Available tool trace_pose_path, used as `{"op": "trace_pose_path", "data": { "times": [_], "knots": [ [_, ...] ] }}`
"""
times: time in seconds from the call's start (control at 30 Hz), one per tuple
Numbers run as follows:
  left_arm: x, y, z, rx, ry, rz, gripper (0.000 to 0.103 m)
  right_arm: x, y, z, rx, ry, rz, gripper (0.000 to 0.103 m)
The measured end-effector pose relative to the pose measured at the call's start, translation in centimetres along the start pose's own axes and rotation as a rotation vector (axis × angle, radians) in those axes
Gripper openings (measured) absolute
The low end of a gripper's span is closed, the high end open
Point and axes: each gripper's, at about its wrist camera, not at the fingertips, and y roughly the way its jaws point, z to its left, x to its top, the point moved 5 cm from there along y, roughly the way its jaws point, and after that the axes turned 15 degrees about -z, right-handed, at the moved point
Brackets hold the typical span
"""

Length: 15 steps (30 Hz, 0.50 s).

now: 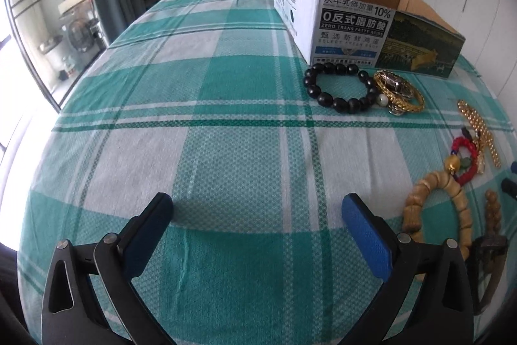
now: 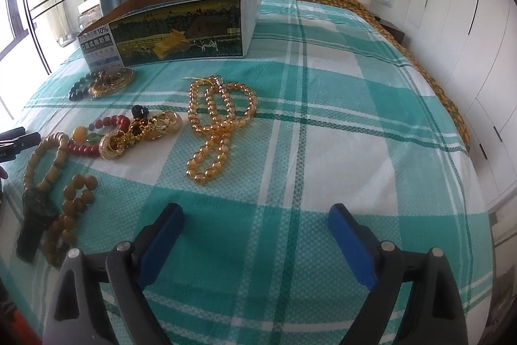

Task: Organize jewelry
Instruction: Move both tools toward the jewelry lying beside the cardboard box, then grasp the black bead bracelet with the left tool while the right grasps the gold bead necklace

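- Nearest the lens in each view: your left gripper (image 1: 257, 209) and right gripper (image 2: 256, 217), both spread wide, nothing between the blue pads, hovering over the checked bedspread (image 1: 200, 80).
- Jewelry lies loose on the bed, in front of the open cardboard box (image 2: 181, 25).
- Gold bead necklace (image 2: 218, 125) is the piece nearest ahead of your right gripper, coiled in loops, apart from the rest.
- Black bead bracelet (image 1: 339, 84) touches the gold bangle pile (image 1: 399, 92), just beside the box.
- Wooden bead bracelet (image 1: 436, 209) lies just right of your left gripper; red bead string (image 2: 97, 134) and gold chunky pieces (image 2: 142, 131) are tangled together.
- Handling, my guess: light, limp strands; round beads look slippery and will likely roll off the pads. Pinch across a doubled strand, not a single bead.
- Bangles look stiff; take one by the rim.
- Risk: a snagged neighbour gets dragged along.
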Motion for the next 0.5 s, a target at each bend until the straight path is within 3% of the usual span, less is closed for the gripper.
{"op": "trace_pose_path", "data": {
  "times": [0.37,0.5],
  "knots": [
    [0.2,0.3,0.0,0.013,-0.020,0.000,0.103,0.1,0.5,0.0,-0.004,0.007,0.002,0.103],
    [1.0,1.3,0.1,-0.017,0.007,0.006,0.103,0.2,0.6,0.0,-0.006,0.012,0.002,0.103]
  ]
}}
